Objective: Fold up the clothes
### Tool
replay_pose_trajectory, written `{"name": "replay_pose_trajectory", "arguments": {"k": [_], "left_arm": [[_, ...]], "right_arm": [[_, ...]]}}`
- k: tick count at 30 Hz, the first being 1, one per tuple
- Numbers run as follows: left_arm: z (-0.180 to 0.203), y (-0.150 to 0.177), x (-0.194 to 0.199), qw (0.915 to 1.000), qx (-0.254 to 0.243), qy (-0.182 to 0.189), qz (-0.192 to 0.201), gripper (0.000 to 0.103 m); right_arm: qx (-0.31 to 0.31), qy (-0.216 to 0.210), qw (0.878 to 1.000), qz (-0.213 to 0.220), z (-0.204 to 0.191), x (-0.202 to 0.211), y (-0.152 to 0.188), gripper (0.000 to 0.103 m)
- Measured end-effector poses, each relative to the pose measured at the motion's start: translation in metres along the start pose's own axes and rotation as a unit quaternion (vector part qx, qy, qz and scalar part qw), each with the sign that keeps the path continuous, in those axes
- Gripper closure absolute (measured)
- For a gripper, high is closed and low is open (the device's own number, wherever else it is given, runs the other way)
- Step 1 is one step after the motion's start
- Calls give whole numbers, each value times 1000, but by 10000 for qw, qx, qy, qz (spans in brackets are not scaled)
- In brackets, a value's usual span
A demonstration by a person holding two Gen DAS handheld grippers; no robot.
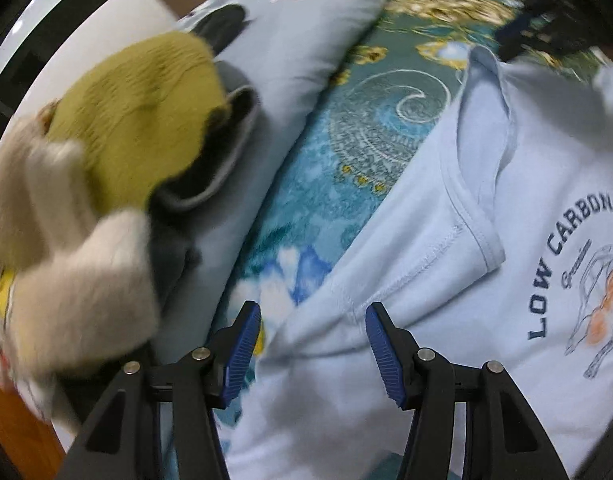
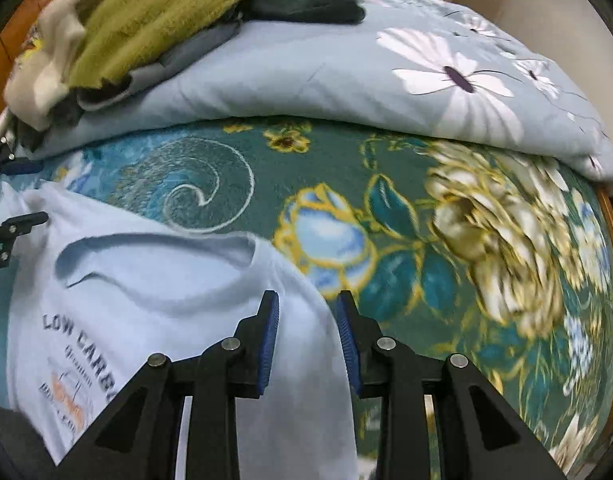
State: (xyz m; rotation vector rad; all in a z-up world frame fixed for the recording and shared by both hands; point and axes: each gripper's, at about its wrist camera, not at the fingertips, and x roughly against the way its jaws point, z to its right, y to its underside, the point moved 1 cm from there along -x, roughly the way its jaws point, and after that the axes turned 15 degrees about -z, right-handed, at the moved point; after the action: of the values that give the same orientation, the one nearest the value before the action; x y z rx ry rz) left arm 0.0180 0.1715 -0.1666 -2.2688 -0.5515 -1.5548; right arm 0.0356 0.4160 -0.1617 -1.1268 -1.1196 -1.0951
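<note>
Left gripper (image 1: 313, 320), jaws spread, hangs over the pale blue T-shirt (image 1: 486, 240) at its sleeve hem, gripping nothing. The shirt lies on the floral blanket (image 2: 386, 208). Right gripper (image 2: 307, 312), narrowly parted, straddles the shirt's edge at six o'clock. Risks: single-layer pinch, blanket pile caught too; clothes pile (image 2: 146, 24) at eleven o'clock toppling.
</note>
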Motion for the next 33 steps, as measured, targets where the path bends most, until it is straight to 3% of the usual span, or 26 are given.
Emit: {"name": "replay_pose_trajectory", "arguments": {"k": [6, 11, 16, 20, 26, 29, 33], "left_arm": [[6, -8, -2, 9972, -419, 612, 108, 51], [20, -13, -7, 9925, -1047, 636, 32, 51], [1, -26, -8, 9928, -714, 960, 105, 53], [5, -30, -9, 9893, -957, 1101, 23, 72], [-8, -32, -9, 9805, -1144, 1582, -214, 69], [-17, -34, -3, 9850, -1081, 1336, -130, 70], [-9, -38, 17, 9826, -1276, 1330, 243, 70]], "right_arm": [[238, -209, 9994, -124, -7, -13, -15, 73], [421, -241, 9986, -225, -9, -20, -15, 76], [544, -214, 9981, -217, -13, -19, -13, 80], [562, -400, 9971, -334, -17, -21, -11, 80], [685, -409, 9962, -355, -24, -20, -2, 80], [693, -426, 9961, -345, -26, -19, 4, 80], [702, -393, 9962, -324, -29, -19, 9, 80]]}}
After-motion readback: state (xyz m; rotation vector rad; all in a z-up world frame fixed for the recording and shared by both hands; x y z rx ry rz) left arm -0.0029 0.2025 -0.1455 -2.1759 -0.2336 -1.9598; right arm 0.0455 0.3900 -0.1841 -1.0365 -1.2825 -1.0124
